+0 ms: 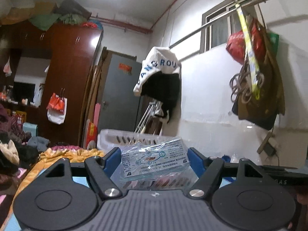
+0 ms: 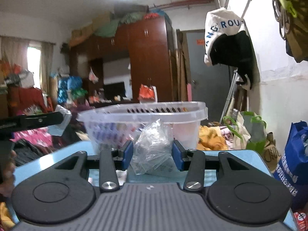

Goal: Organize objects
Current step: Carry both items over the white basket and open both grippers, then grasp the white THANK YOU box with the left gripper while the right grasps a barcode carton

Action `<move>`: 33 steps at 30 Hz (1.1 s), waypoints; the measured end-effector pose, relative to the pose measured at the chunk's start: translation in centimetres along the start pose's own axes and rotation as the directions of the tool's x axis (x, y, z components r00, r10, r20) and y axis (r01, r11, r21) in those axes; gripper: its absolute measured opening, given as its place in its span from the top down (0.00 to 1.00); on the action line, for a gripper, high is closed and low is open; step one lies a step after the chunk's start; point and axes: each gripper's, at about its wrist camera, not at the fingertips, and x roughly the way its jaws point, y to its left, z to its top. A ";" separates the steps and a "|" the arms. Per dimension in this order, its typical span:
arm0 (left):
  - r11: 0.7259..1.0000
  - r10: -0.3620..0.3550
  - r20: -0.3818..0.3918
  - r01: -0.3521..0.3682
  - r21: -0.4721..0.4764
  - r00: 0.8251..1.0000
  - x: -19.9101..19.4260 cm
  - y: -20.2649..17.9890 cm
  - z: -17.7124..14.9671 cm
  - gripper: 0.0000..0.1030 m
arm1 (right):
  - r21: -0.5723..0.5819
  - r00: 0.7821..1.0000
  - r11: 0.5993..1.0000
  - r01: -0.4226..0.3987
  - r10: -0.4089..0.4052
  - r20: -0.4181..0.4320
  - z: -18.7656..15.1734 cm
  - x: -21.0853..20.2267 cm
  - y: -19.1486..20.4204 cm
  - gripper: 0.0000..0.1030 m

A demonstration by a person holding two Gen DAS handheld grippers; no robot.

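Observation:
My left gripper [image 1: 153, 158] is shut on a pale blue plastic-wrapped packet [image 1: 154, 158] with printed text, held above the light blue table [image 1: 80, 181]. Behind it stands a clear slotted plastic basket [image 1: 134, 136]. In the right wrist view my right gripper [image 2: 153, 155] is shut on a crumpled clear plastic bag [image 2: 152, 146], just in front of the same basket [image 2: 142, 113], which holds colourful items. The left gripper with its packet [image 2: 57, 123] shows at the left of that view, near the basket's rim.
A blue printed bag [image 2: 294, 154] and a green-handled bag [image 2: 250, 130] stand right of the table. Piled clothes [image 1: 11, 150] and an orange blanket [image 1: 63, 156] lie to the left. A wardrobe [image 1: 71, 80], a grey door [image 1: 119, 96] and hanging bags [image 1: 256, 73] are behind.

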 end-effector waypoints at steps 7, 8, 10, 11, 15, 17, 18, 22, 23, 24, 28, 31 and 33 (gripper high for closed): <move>0.997 -0.006 -0.022 0.008 0.079 1.000 5.2 -3.1 7.9 0.24 | -0.103 0.999 0.994 0.025 -0.020 0.050 7.6 2.3 2.7 0.54; 0.997 0.009 -0.067 -0.004 0.074 0.998 7.2 -3.2 8.6 0.24 | -0.123 0.999 0.991 0.047 -0.044 0.026 8.8 3.9 2.7 0.54; 0.999 0.019 -0.153 -0.011 0.051 0.988 11.2 -2.9 9.2 0.24 | -0.118 0.995 0.989 0.084 -0.089 -0.035 10.4 7.4 1.9 0.54; 0.999 0.033 -0.182 -0.027 0.033 0.983 12.7 -2.4 9.1 0.24 | -0.106 0.993 0.990 0.089 -0.096 -0.066 10.8 8.9 1.3 0.54; 0.997 0.070 -0.311 -0.079 -0.016 0.948 17.5 -0.9 7.5 0.17 | -0.067 0.982 0.992 0.102 -0.111 -0.151 10.2 13.0 -0.9 0.27; 0.994 0.092 -0.344 -0.104 -0.016 0.934 18.2 -0.6 6.9 0.17 | -0.039 0.981 0.993 0.114 -0.118 -0.156 9.7 13.3 -1.7 0.14; 0.994 0.103 -0.344 -0.113 -0.009 0.933 18.1 -0.6 6.7 0.17 | -0.022 0.980 0.992 0.121 -0.123 -0.154 9.5 12.9 -2.0 0.13; 0.996 0.083 -0.299 -0.089 -0.009 0.951 15.4 -0.2 7.3 0.17 | 0.042 0.992 0.997 0.065 -0.059 -0.114 9.5 9.9 -2.4 0.00; 0.997 0.072 -0.284 -0.077 -0.007 0.956 14.4 -0.3 7.4 0.17 | 0.039 0.993 0.998 0.058 -0.053 -0.107 9.4 8.9 -2.2 0.00; 0.998 0.066 -0.268 -0.070 -0.005 0.961 13.2 -0.3 7.4 0.15 | 0.031 0.994 0.998 0.053 -0.050 -0.098 9.4 8.3 -1.9 0.00; 1.000 -0.015 -0.301 0.020 0.013 0.954 7.9 -0.9 4.6 0.08 | -0.026 0.995 0.999 0.027 -0.029 -0.095 7.5 5.5 -0.7 0.00; 0.997 -0.068 -0.381 0.081 0.020 0.922 5.1 -1.6 0.6 0.08 | -0.037 0.985 0.999 0.040 -0.046 -0.166 4.7 5.3 -0.2 0.00; 0.993 -0.095 -0.414 0.114 0.020 0.905 4.0 -2.2 -1.5 0.08 | -0.005 0.979 1.000 0.023 -0.024 -0.204 3.0 5.6 -0.5 0.00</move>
